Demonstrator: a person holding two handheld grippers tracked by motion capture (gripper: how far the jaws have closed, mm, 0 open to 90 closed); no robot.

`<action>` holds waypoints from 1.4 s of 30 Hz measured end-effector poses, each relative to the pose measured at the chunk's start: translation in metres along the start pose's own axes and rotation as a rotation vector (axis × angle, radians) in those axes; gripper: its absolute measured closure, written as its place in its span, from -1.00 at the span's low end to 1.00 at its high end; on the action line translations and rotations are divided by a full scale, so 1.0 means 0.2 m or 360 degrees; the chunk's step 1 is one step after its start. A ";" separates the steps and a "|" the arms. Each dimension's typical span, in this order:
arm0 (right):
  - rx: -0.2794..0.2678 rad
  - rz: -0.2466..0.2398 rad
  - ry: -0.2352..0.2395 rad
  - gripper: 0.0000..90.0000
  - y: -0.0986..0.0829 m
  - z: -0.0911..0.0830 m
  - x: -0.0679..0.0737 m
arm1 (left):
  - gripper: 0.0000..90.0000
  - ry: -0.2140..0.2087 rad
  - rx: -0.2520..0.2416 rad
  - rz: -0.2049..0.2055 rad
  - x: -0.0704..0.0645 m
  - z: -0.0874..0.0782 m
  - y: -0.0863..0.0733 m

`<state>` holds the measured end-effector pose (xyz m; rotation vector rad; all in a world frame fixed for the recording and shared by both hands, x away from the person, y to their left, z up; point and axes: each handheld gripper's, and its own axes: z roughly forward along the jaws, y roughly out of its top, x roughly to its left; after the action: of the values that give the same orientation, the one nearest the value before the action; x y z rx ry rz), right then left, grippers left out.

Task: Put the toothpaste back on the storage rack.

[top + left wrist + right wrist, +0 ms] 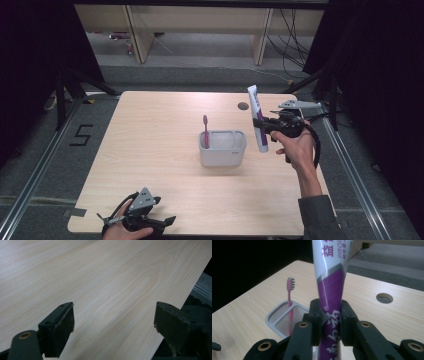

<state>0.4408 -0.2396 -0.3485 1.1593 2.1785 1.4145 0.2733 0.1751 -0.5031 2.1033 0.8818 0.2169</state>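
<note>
Now the right hand-held gripper [265, 125] squeezes the toothpaste tube [258, 118] in the air beside the holder [223, 148], the left one [113, 322] gapes wide, and the tube might slip and miss.

This looks like a lab set up for recording: a lone wooden bench [165, 170] stands between black curtains [30, 60], with metal rails [35, 170] and a taped number [81, 135] on the grey floor, loose cables [292, 35] behind.
</note>
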 end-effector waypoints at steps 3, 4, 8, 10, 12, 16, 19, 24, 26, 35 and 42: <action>0.0000 0.0037 0.0022 0.68 0.01 0.01 0.02 | -0.64 -0.0001 0.0008 0.0006 0.00 0.00 0.00; 0.0003 0.0019 0.0037 0.68 0.01 0.02 0.02 | -0.64 0.0000 0.0004 0.0006 0.00 0.00 0.00; -0.0019 0.0000 0.0037 0.68 0.02 0.03 0.03 | -0.64 0.0004 0.0002 -0.0002 0.00 0.00 0.00; -0.0028 -0.0013 0.0047 0.68 0.02 0.04 0.03 | -0.64 0.0005 -0.0001 -0.0002 0.00 0.00 0.00; -0.0023 0.0016 0.0034 0.68 0.03 0.04 0.05 | -0.64 0.0000 0.0002 -0.0004 0.00 0.00 0.00; -0.0042 -0.0003 0.0055 0.68 0.04 0.06 0.06 | -0.64 0.0001 0.0003 -0.0003 0.00 0.00 0.00; -0.0042 0.0010 0.0068 0.68 0.04 0.07 0.07 | -0.64 0.0001 0.0001 -0.0002 0.00 0.00 0.00; -0.0070 0.0016 0.0078 0.68 0.06 0.09 0.09 | -0.64 -0.0003 -0.0013 -0.0005 0.00 0.00 0.00; -0.0082 0.0009 0.0068 0.68 0.07 0.09 0.10 | -0.64 -0.0003 -0.0010 -0.0005 0.00 0.00 0.00; -0.0132 -0.0017 0.0079 0.68 0.09 0.13 0.13 | -0.64 0.0000 0.0002 0.0001 -0.01 0.00 0.00; -0.0147 -0.0014 0.0090 0.68 0.10 0.18 0.16 | -0.64 -0.0002 0.0003 0.0003 -0.01 0.00 0.00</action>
<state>0.4528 -0.1884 -0.3422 1.0891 2.1279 1.5449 0.2723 0.1745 -0.5027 2.1058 0.8796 0.2160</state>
